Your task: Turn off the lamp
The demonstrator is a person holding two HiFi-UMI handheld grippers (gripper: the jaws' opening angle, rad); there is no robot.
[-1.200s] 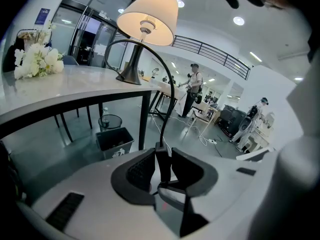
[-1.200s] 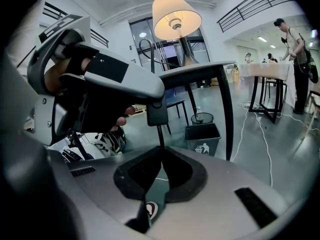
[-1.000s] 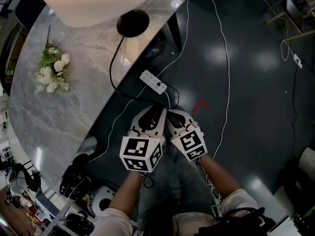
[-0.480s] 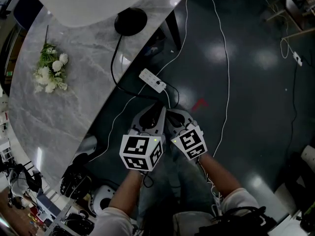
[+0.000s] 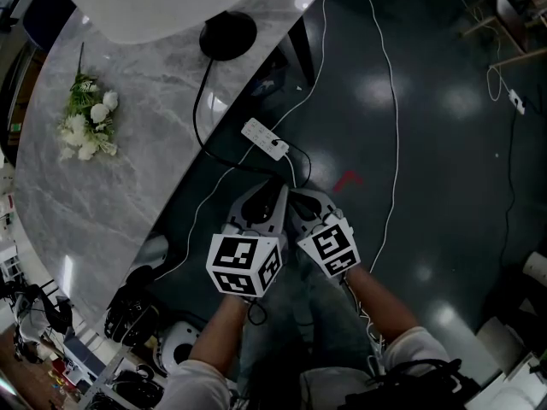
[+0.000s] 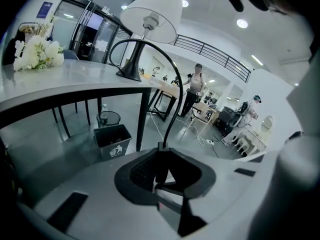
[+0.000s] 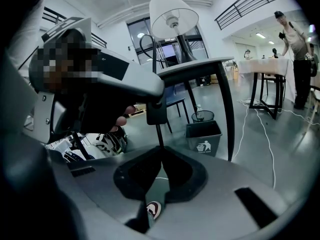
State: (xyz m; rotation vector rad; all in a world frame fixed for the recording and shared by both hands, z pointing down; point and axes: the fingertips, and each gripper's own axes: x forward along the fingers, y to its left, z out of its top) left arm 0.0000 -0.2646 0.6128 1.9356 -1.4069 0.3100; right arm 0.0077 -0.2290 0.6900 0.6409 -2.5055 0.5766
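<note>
Item: lamp (image 6: 150, 11), standing on the grey marble desk (image 5: 128, 186) at its far end, black round base (image 5: 228, 34) near the desk edge, a bunch of white flowers (image 5: 85, 126) well apart to the left. Condition: the shade shows plain white with no glow in any view, so the lamp reads as off. Cord (image 5: 198, 109): black, runs from the base across the desk, over the edge and down to the two claws, passing beside a white power strip (image 5: 266, 140) on the floor. Left claw (image 6: 160, 151): clenched on the cord, apparently at the dark switch block (image 7: 156, 109) that the right gripper view shows at its tip. Right claw (image 7: 160, 151): clenched on the thin cord just below that block. Both are held close together, low, in front of the person. Status: the switching itself appears done. Remaining, by judgement: let go of the cord and draw both claws clear without tugging the base toward the edge.
</note>
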